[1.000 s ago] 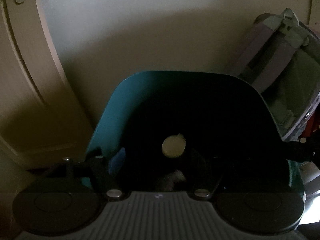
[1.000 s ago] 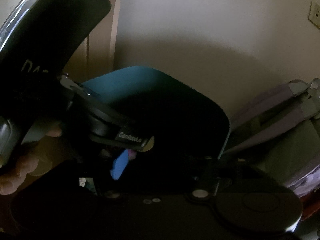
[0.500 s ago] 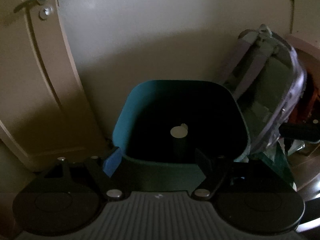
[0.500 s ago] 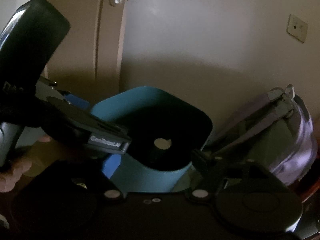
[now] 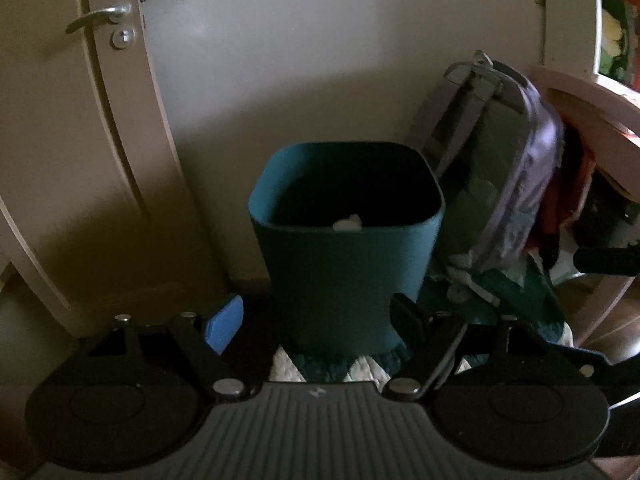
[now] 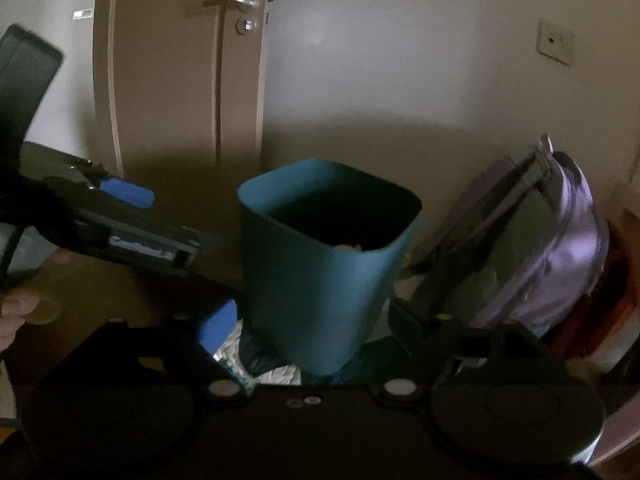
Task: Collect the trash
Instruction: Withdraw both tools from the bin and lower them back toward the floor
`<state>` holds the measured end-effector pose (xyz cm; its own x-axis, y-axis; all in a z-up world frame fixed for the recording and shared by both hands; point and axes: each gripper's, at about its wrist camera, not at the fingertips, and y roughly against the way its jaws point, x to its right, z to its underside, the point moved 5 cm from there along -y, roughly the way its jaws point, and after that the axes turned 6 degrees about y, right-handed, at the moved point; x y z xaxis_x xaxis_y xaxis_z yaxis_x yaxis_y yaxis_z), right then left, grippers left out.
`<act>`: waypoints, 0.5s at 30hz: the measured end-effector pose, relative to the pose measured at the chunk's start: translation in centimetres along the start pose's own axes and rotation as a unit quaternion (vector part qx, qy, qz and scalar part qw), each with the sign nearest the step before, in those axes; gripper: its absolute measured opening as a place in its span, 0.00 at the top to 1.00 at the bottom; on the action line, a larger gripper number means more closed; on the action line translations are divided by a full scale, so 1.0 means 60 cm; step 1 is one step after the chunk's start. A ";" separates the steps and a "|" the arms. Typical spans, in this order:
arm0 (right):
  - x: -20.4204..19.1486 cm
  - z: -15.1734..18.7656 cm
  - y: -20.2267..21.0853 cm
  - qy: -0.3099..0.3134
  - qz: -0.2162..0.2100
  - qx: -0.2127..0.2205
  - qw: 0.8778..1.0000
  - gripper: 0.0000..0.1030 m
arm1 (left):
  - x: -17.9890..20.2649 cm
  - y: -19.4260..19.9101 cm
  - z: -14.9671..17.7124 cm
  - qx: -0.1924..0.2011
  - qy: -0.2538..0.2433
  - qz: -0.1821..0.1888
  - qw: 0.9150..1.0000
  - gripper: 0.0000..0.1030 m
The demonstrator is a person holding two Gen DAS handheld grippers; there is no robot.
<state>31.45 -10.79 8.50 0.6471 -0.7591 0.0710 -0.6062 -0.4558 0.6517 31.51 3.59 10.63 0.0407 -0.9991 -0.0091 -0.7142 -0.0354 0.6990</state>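
A teal waste bin (image 5: 344,256) stands on the floor against the wall; it also shows in the right wrist view (image 6: 320,264). A pale piece of trash (image 5: 347,222) lies inside it, just visible over the near rim. My left gripper (image 5: 316,318) is open and empty, low in front of the bin. My right gripper (image 6: 308,322) is open and empty, also in front of the bin. The left gripper shows at the left of the right wrist view (image 6: 132,220), beside the bin.
A purple and grey backpack (image 5: 504,184) leans on the wall right of the bin. A closed door with a lever handle (image 5: 100,18) is on the left. A white and teal rug (image 5: 340,364) lies under the bin. Clutter and furniture stand at the far right.
Both grippers have pulled back and away from the bin's opening. The bin was seen from above; it now stands further off, with its outer wall in view.
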 end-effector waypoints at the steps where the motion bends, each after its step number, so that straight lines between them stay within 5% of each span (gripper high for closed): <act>1: -0.003 0.008 0.006 -0.004 -0.002 0.000 1.000 0.17 | -0.001 0.005 0.009 0.000 0.002 0.002 1.000 0.22; 15: -0.036 0.164 0.052 -0.064 -0.021 -0.005 0.998 0.09 | 0.021 0.041 0.164 -0.021 -0.005 0.007 1.000 0.15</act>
<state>23.65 -15.14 2.93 0.6066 -0.7932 -0.0533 -0.5745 -0.4837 0.6604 22.94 2.03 5.31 0.0236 -0.9997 -0.0063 -0.6849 -0.0208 0.7283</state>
